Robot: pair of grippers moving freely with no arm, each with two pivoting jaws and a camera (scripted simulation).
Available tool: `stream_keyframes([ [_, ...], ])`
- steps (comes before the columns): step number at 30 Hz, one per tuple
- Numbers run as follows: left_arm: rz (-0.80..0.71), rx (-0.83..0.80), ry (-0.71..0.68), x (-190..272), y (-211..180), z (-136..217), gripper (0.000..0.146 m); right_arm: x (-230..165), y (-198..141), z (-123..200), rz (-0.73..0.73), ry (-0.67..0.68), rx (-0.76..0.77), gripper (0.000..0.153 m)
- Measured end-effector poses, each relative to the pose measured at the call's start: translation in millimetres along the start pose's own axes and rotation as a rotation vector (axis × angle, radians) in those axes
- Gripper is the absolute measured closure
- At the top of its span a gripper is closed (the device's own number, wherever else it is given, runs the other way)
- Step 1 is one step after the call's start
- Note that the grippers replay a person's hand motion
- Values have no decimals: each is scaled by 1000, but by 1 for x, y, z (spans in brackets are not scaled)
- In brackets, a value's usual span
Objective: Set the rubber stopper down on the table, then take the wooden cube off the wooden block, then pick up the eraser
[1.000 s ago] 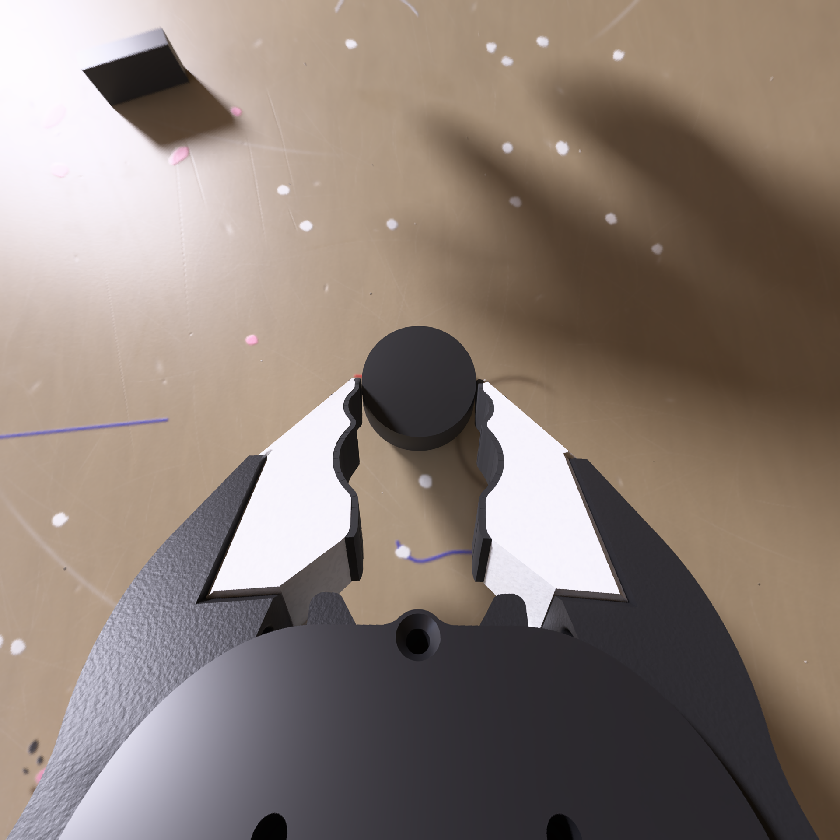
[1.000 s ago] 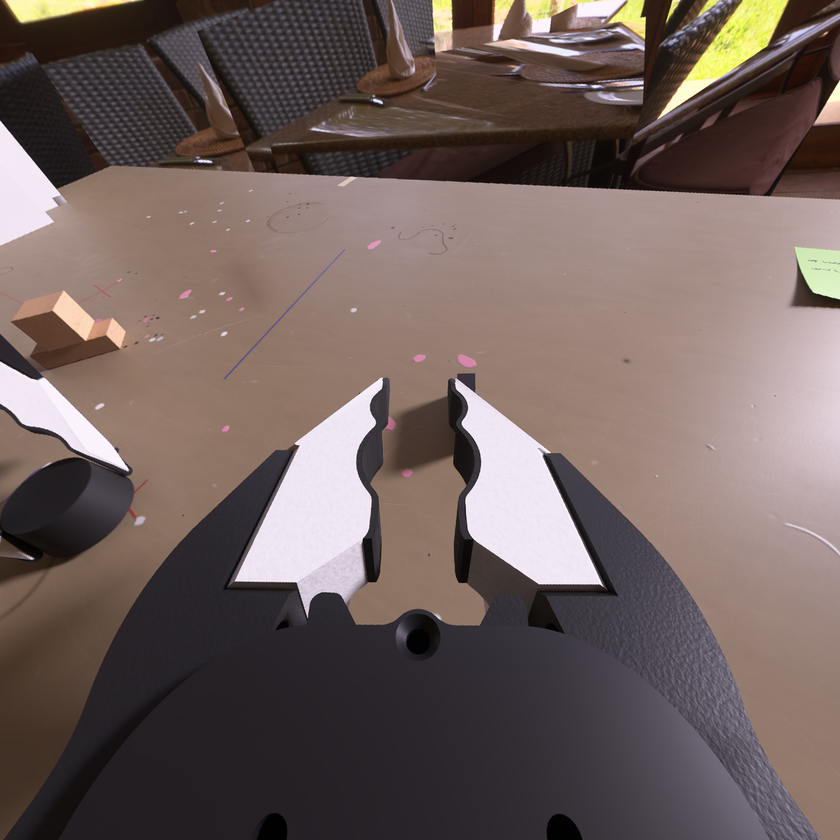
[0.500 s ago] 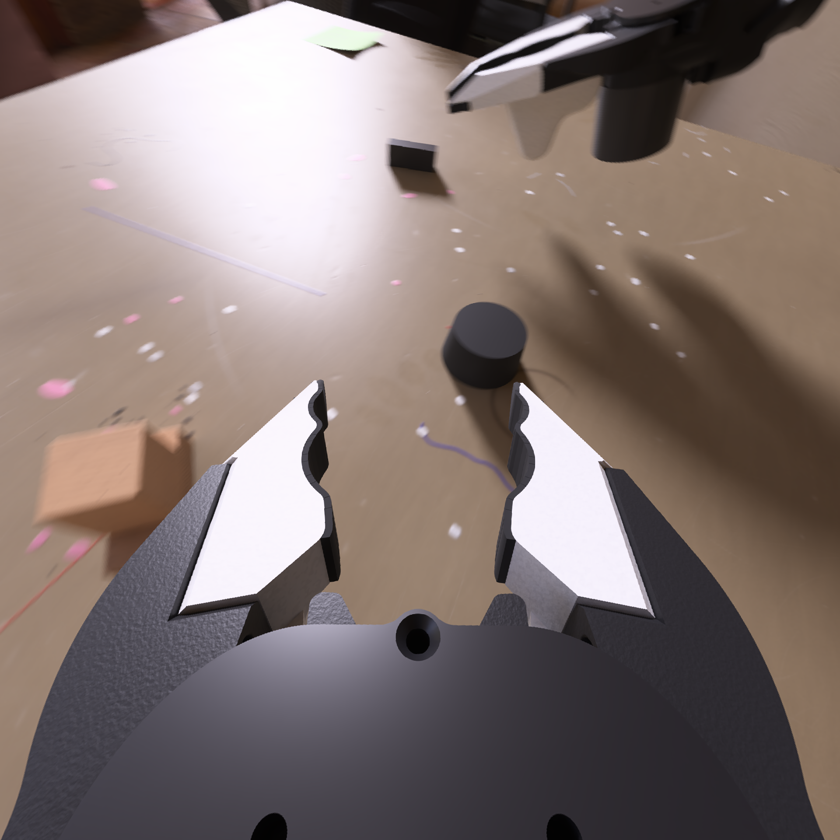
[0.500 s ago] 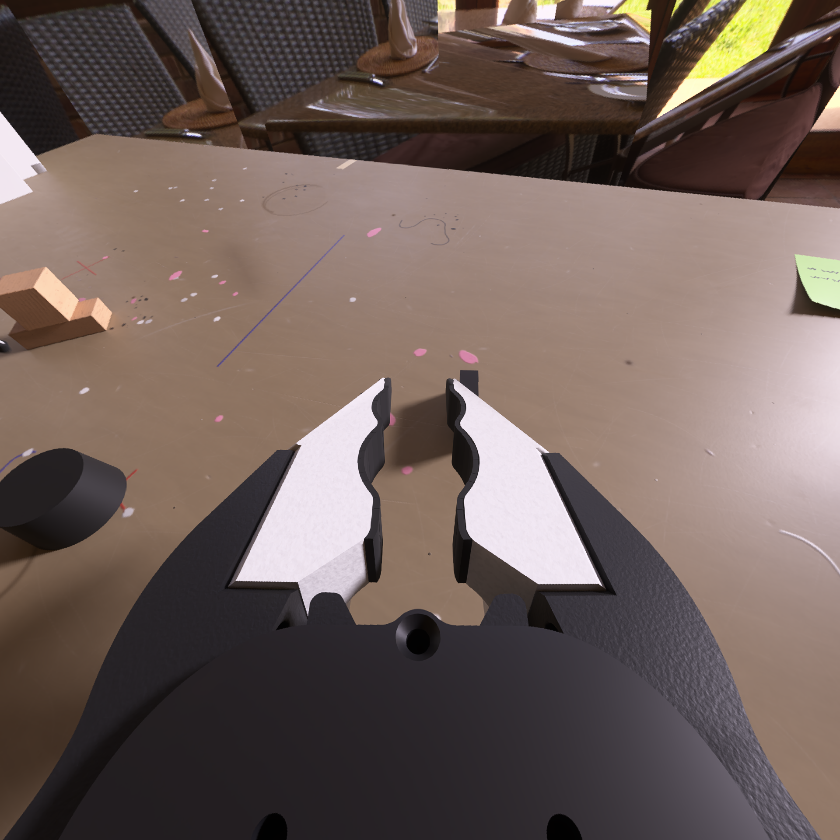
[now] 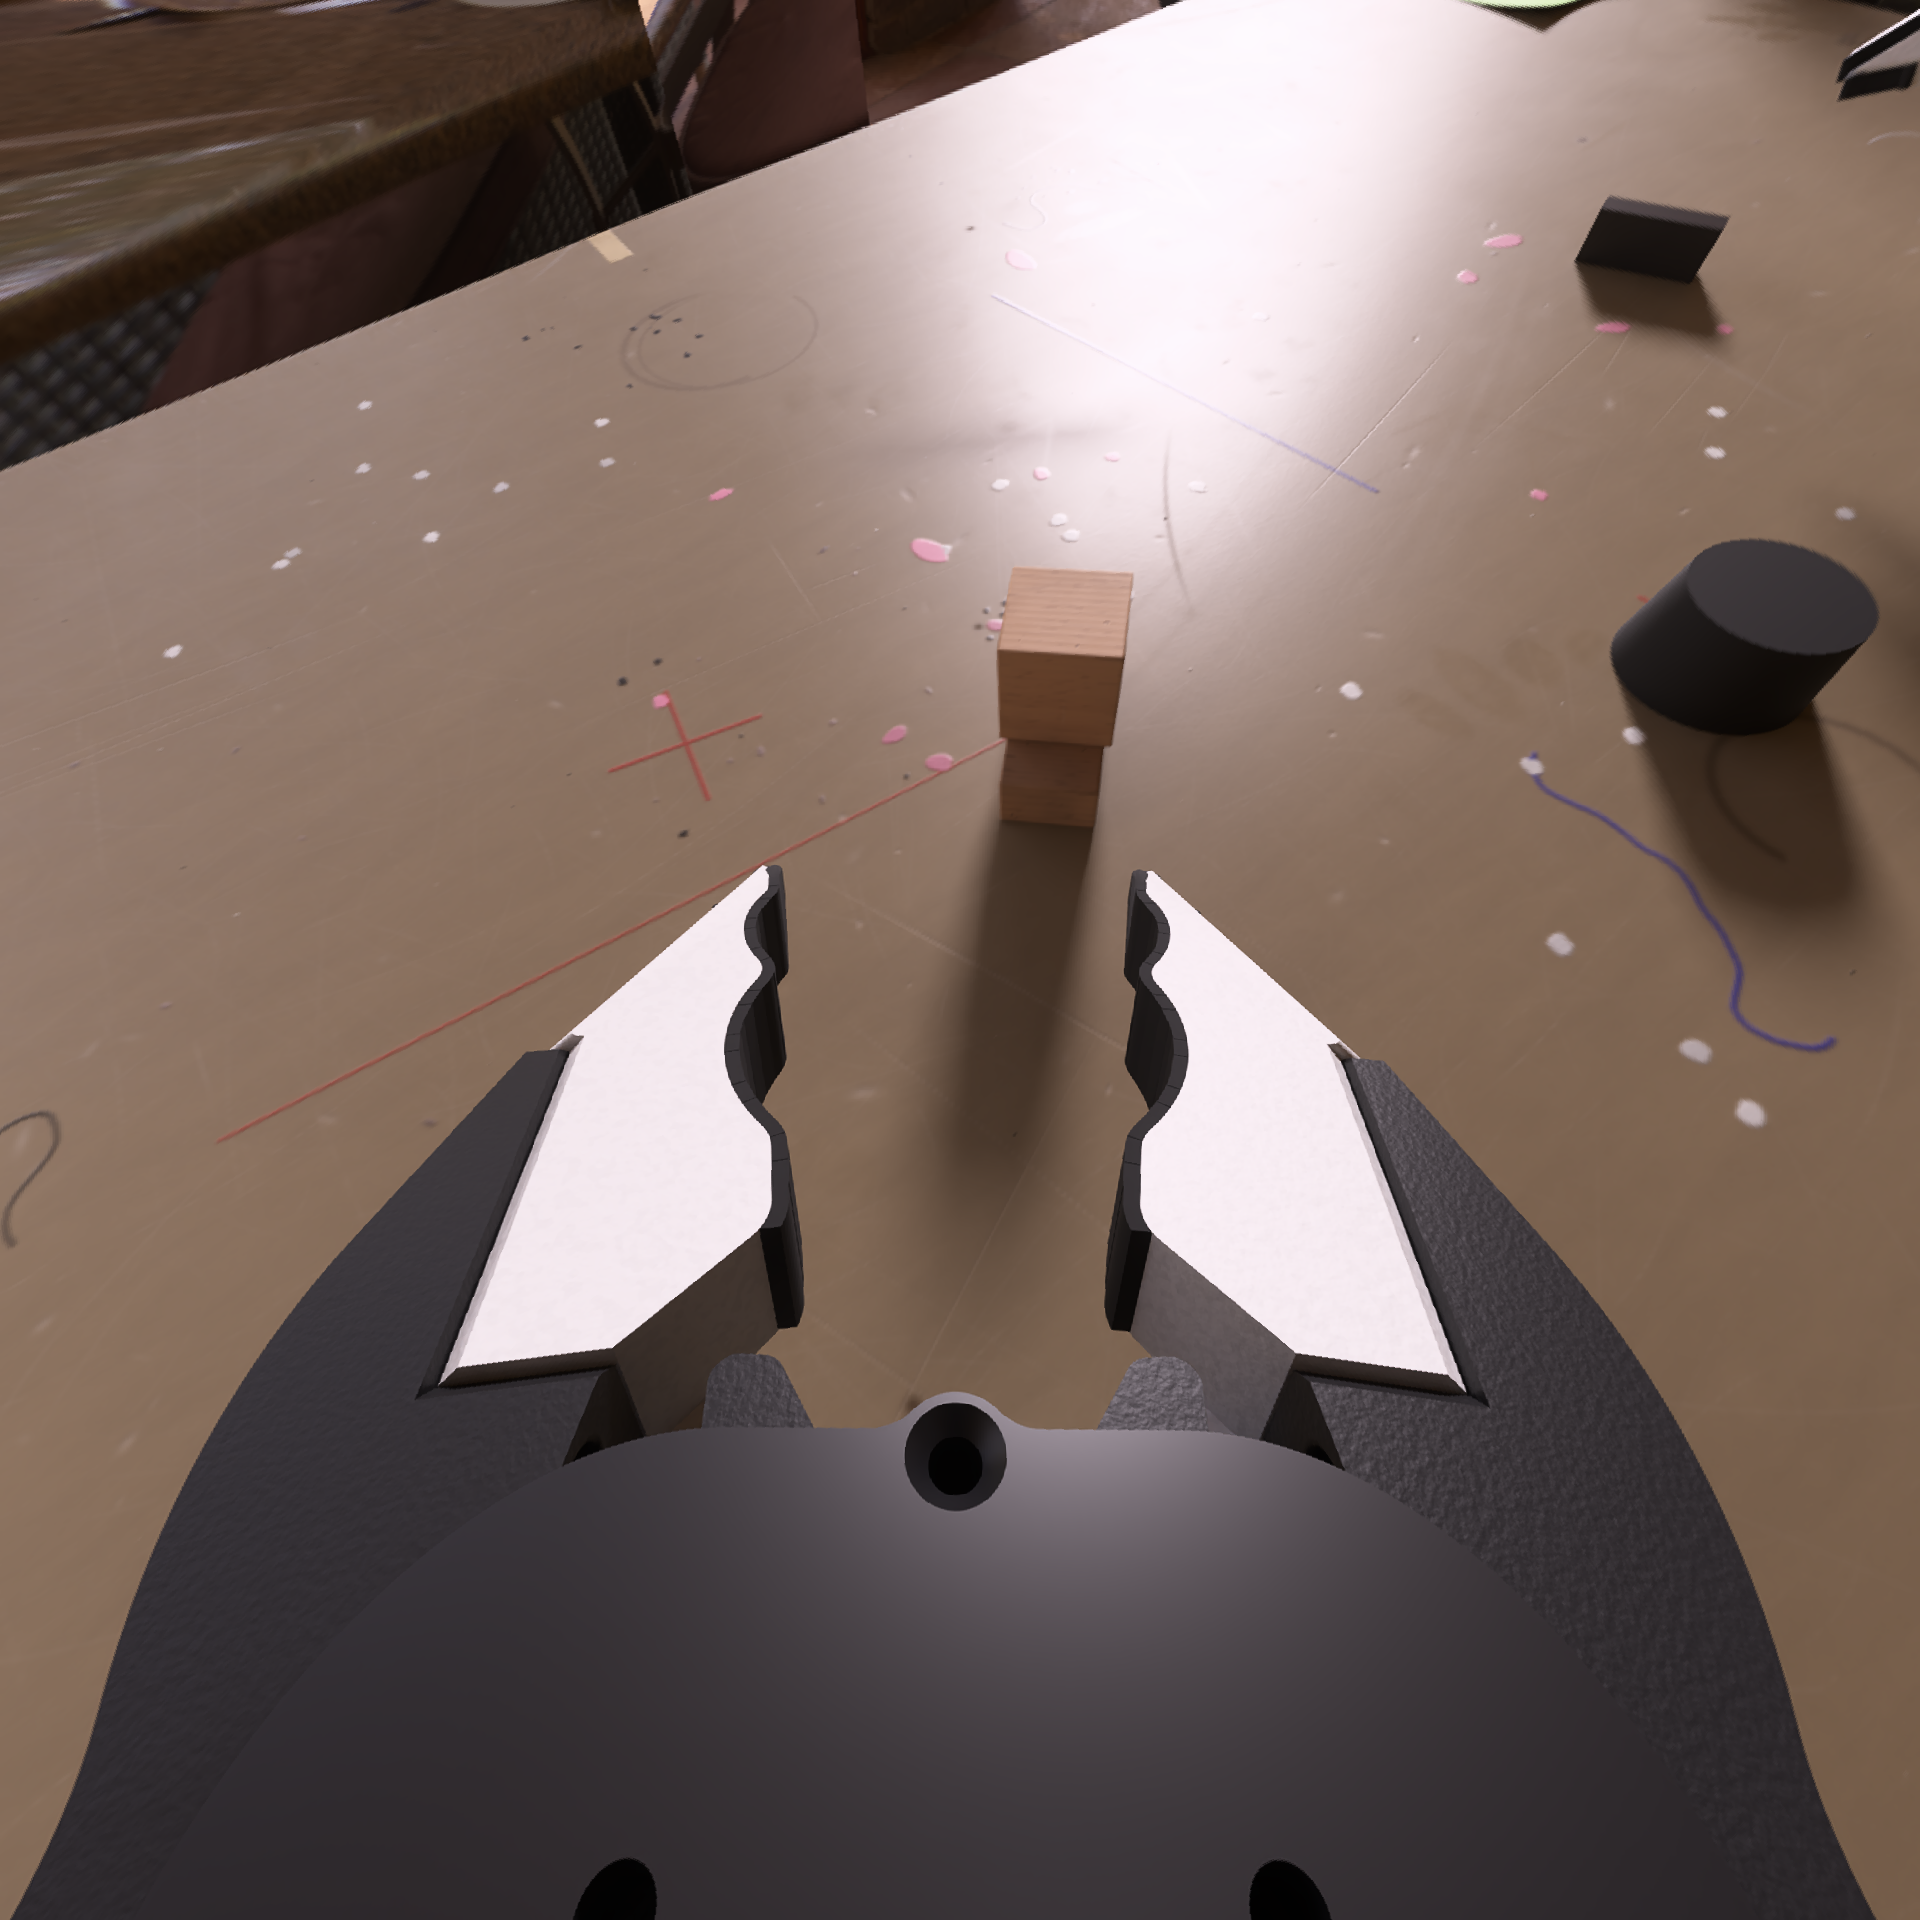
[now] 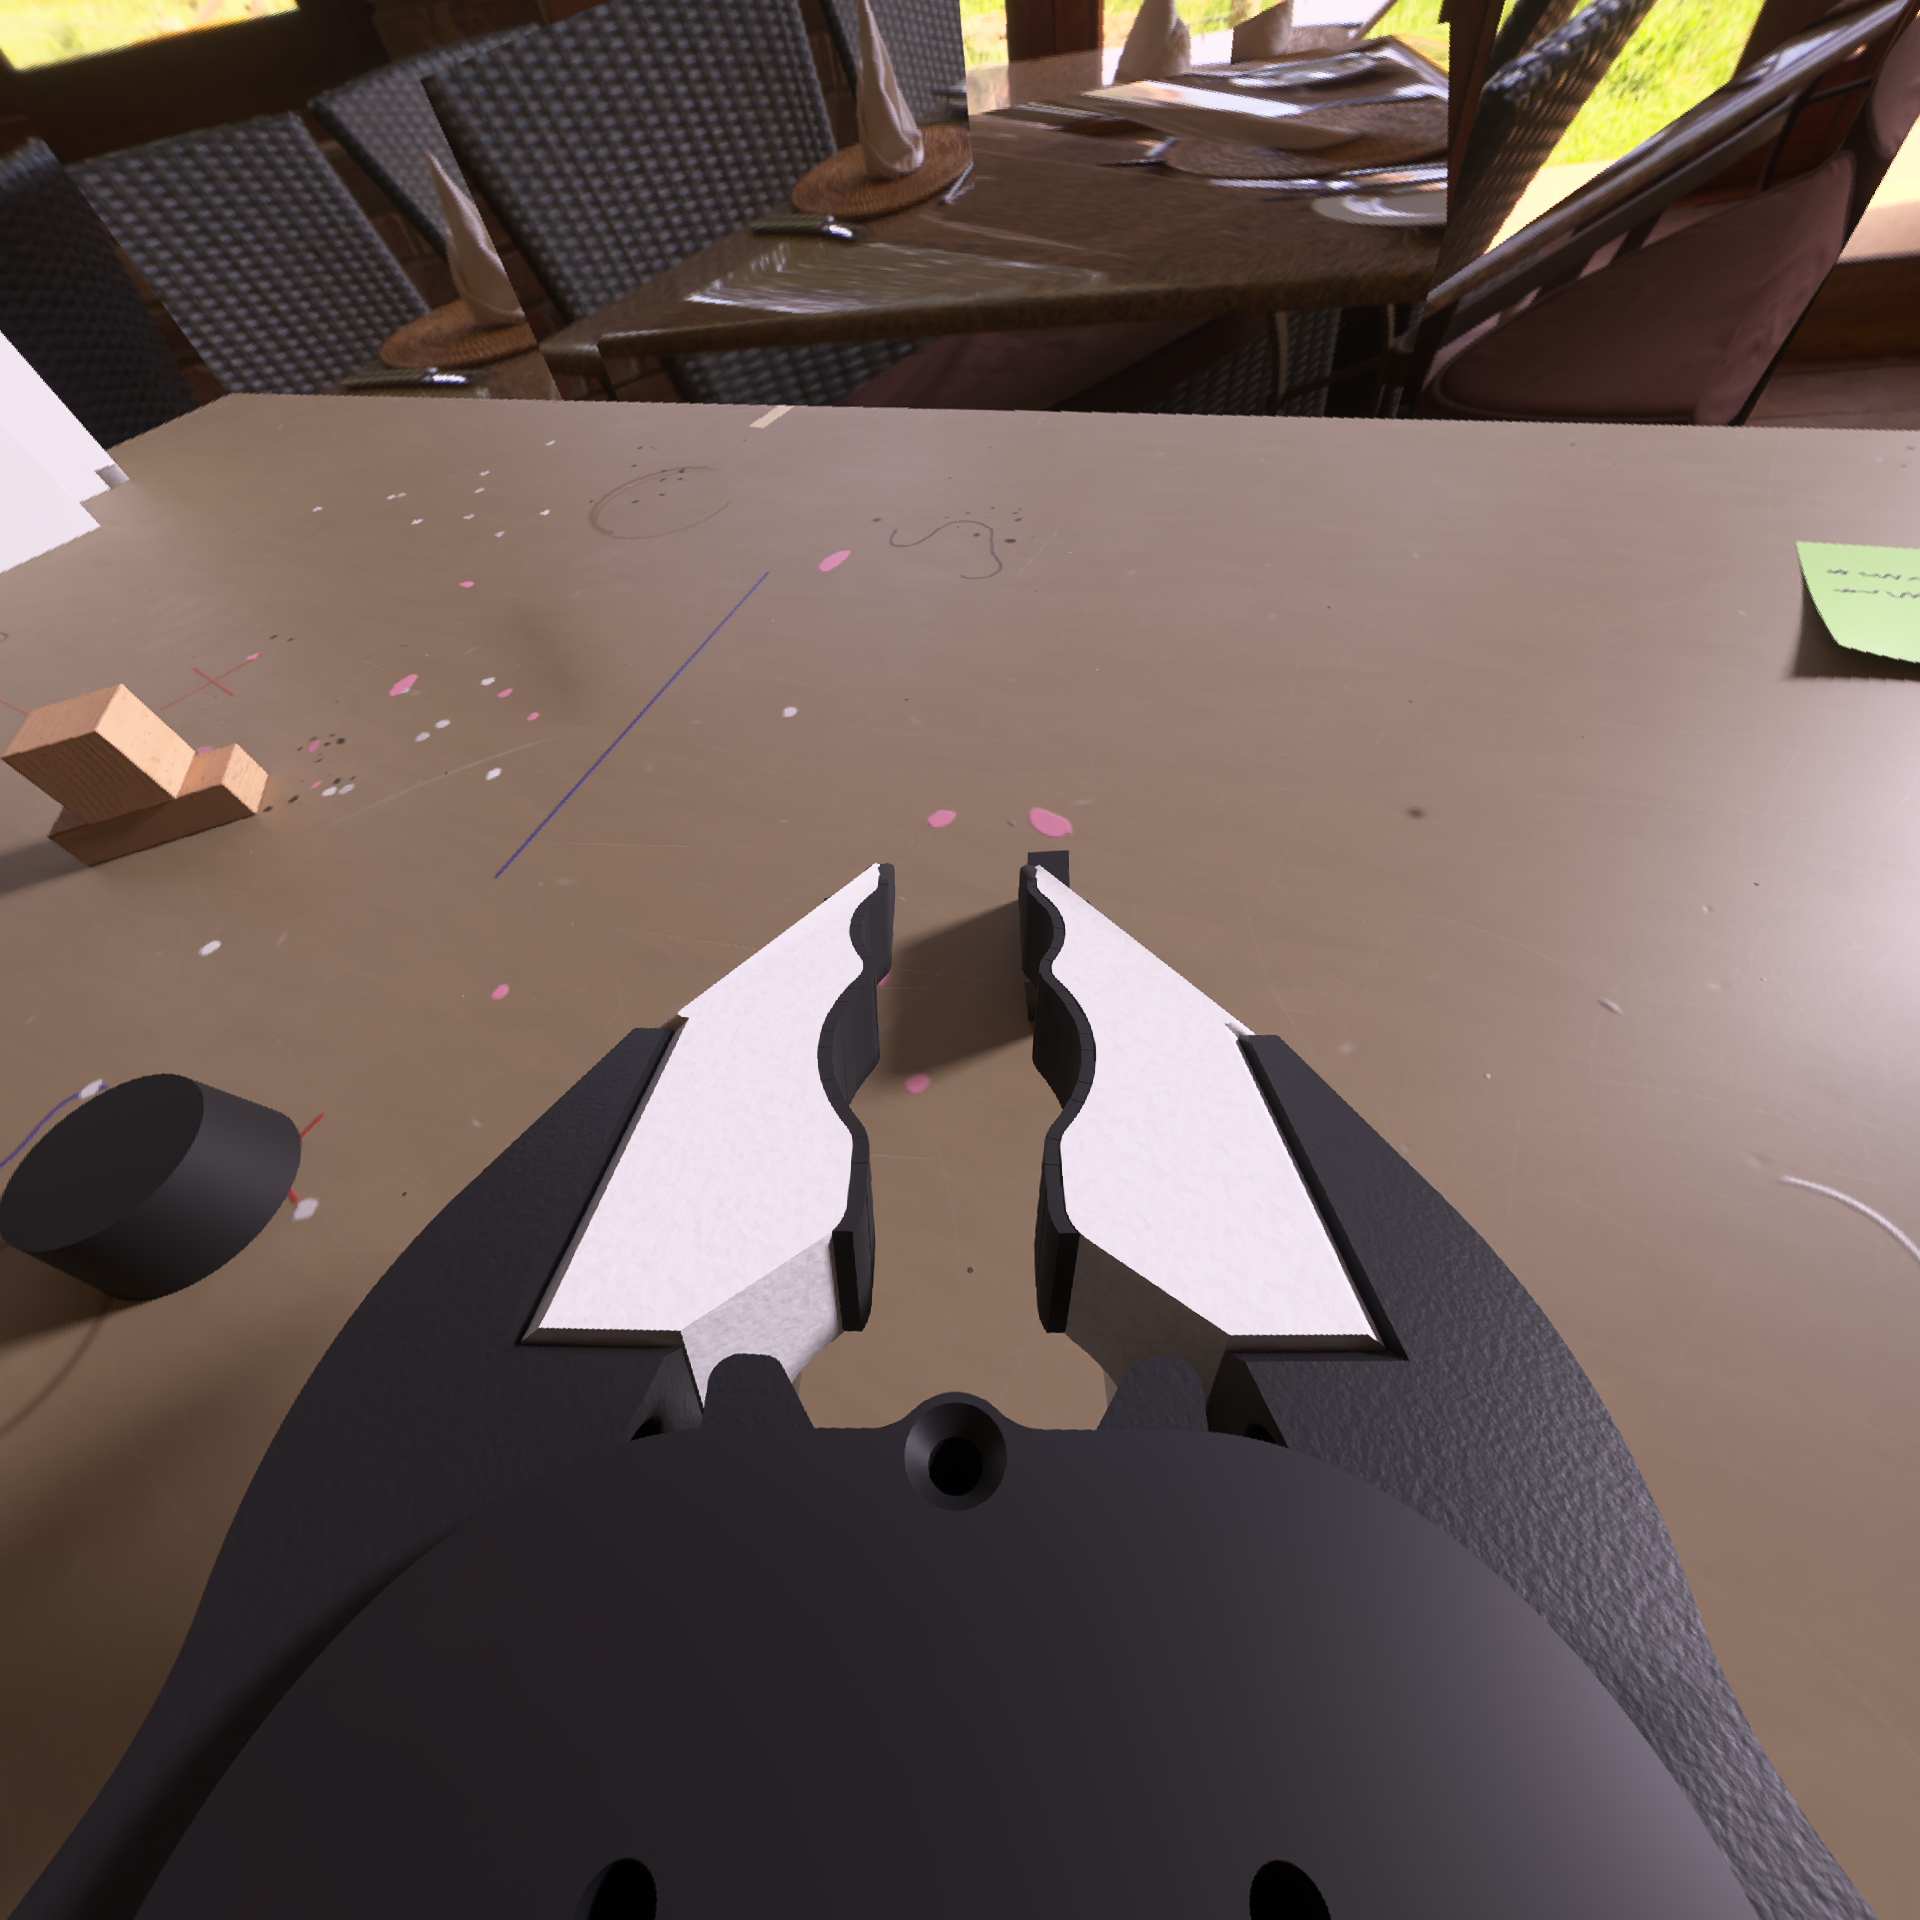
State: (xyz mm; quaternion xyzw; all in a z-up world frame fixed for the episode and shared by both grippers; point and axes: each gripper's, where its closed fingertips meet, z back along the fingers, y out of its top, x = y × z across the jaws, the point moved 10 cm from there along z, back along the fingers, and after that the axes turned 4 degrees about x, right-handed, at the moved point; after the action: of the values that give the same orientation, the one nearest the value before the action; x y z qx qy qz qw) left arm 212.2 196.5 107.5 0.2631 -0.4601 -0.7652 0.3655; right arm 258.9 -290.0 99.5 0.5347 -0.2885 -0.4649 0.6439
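Note:
The black rubber stopper [image 5: 1745, 639] stands on the brown table, free of both grippers; it also shows in the right wrist view [image 6: 156, 1184]. The wooden cube [image 5: 1062, 655] sits on the wooden block [image 5: 1049, 784], straight ahead of my left gripper [image 5: 956, 883], which is open, empty and a short way from it. The cube [image 6: 99, 743] and block [image 6: 156, 821] show far left in the right wrist view. The black eraser [image 5: 1650, 239] lies at the far right. My right gripper [image 6: 956, 873] is narrowly open and empty; the eraser [image 6: 1047, 860] peeks out behind its right fingertip.
A green sticky note [image 6: 1865, 597] lies at the table's right edge and white paper [image 6: 42, 478] at the far left. Wicker chairs [image 6: 260, 260] and a set dining table [image 6: 1039, 260] stand beyond the far edge. The other gripper's tip [image 5: 1881, 62] shows top right.
My left gripper let go of the stopper, opened wide, drew back and swung left to face the wooden cube. My right gripper has hardly moved.

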Motion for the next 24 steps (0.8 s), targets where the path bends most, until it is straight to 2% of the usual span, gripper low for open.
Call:
stream_keyframes([
  [5, -7, -61, 17, -7, -6, 9, 81, 2, 0, -2, -17, 5, -14, 129],
  [13, 22, -205, 220, -32, -23, 46, 83, 2, 1, -4, -11, 15, -14, 129],
  [18, 60, -272, 256, -28, -36, 65, 84, 2, 2, -9, -5, 39, -23, 129],
  [24, 93, -285, 249, -23, -43, 69, 84, 1, 2, -9, 2, 40, -19, 130],
])
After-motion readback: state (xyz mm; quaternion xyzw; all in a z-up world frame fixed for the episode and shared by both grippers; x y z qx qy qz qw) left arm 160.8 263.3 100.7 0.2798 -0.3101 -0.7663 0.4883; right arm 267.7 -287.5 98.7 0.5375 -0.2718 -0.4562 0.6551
